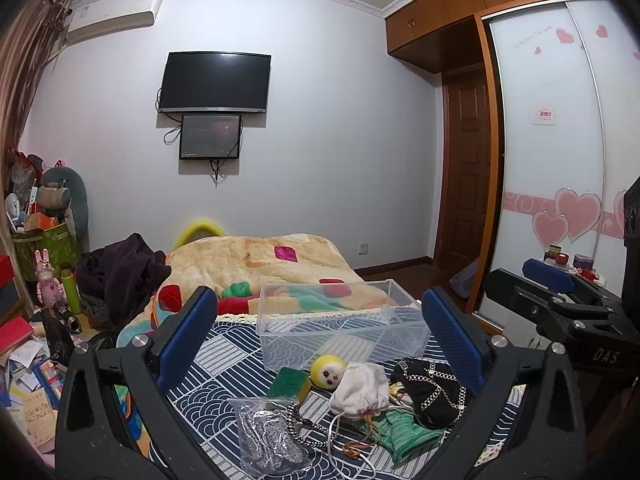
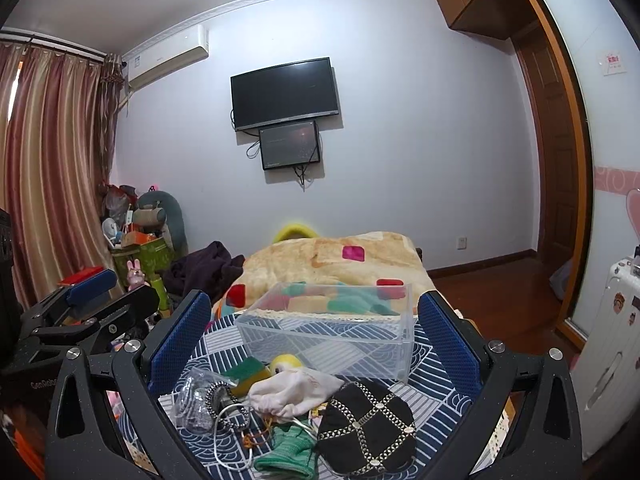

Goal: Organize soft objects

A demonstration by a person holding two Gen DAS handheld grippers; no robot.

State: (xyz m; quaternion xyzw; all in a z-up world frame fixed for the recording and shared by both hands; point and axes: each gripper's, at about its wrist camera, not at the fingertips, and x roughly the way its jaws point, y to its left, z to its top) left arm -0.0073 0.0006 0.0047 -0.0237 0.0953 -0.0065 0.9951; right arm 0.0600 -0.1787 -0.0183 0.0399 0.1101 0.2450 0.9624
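A clear plastic box [image 1: 340, 320] [image 2: 332, 336] stands empty on a blue patterned cloth [image 1: 232, 344] [image 2: 436, 364]. In front of it lies a heap: a yellow doll head [image 1: 329, 372] [image 2: 285, 362], a green sponge [image 1: 289, 383] [image 2: 244, 376], a white pouch [image 1: 362, 390] [image 2: 292, 392], a black studded pouch [image 1: 434, 394] [image 2: 368, 428], a green knitted piece [image 1: 404, 434] [image 2: 290, 454] and a clear bag of grey stuff [image 1: 266, 438] [image 2: 196, 400]. My left gripper [image 1: 320, 332] and right gripper [image 2: 316, 332] are both open and empty, above the heap.
A beige blanket [image 1: 260, 260] covers the bed behind the box. Dark clothes [image 1: 120, 272] and clutter lie at the left. A wardrobe [image 1: 548, 140] and a door stand at the right. The right gripper shows in the left wrist view [image 1: 560, 304].
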